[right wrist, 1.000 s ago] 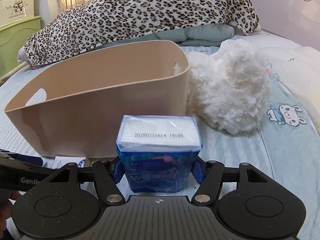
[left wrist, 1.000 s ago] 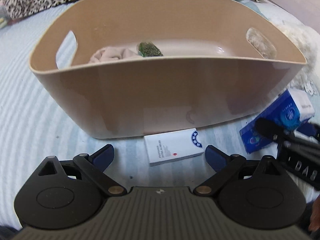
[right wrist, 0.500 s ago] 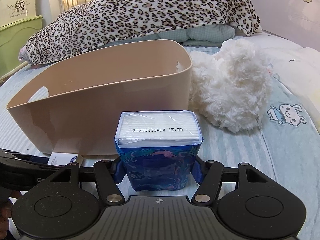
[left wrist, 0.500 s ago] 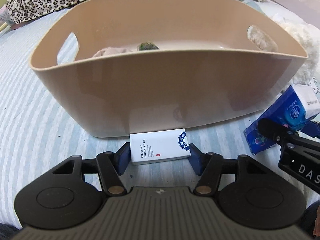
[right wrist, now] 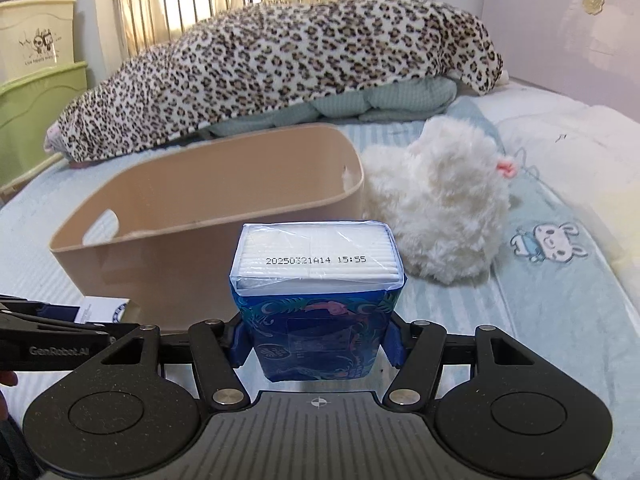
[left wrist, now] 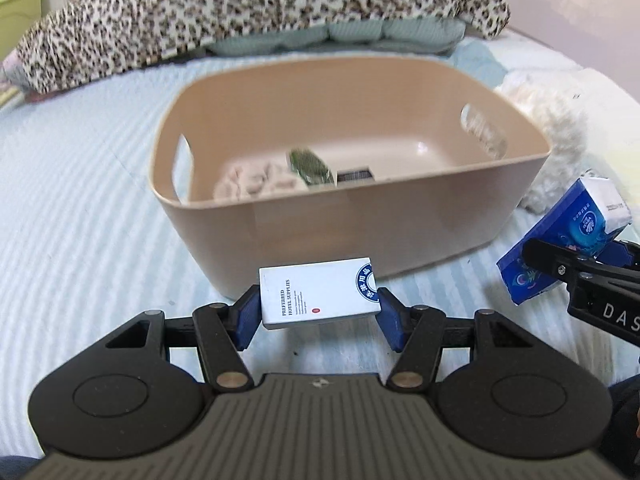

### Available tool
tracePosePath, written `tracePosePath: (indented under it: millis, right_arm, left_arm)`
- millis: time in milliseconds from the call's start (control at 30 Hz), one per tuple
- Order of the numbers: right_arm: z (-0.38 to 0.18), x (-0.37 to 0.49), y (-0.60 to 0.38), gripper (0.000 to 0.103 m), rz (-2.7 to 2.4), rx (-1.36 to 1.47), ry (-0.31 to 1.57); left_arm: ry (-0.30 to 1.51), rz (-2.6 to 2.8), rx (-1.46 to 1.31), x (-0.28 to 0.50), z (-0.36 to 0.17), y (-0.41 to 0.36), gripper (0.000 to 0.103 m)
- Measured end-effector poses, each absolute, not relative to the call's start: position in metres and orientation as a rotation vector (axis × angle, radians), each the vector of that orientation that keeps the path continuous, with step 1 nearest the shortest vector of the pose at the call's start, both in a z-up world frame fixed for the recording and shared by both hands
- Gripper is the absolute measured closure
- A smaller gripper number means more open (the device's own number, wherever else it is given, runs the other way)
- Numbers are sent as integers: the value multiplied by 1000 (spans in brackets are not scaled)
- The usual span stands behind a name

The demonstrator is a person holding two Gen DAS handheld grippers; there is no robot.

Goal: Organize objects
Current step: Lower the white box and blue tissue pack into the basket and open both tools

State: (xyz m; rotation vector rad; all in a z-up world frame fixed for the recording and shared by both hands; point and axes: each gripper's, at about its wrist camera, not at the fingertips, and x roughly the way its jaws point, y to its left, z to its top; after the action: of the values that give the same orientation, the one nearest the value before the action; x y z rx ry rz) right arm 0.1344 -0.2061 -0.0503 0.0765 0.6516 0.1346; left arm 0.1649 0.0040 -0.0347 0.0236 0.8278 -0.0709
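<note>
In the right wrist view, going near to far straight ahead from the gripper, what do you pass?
right gripper clamping the blue tissue pack → beige basket → teal folded bedding → leopard-print pillow → metal bed rail with the curtain behind it.

On the bed (left wrist: 72,216), the bin (left wrist: 360,224) sits with the folded cloth (left wrist: 256,184) and a packet (left wrist: 312,166) in it, the plush toy (right wrist: 440,216) just right of it, the blanket heap (right wrist: 280,68) far behind, and the box (left wrist: 320,294) and tissue pack (right wrist: 316,300) held nearer.
</note>
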Motion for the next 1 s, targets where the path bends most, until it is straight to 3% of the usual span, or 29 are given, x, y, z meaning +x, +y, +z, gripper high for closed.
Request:
tracePosePath:
  millis: [567,1000]
  right_arm:
    - [32,141,-195,44,169,68,426]
    - [25,211,-164,44,172,29,479]
  left_arm:
    - [611,-66,11,170,56,15,41]
    - [694,-6,55,245,38,15,41]
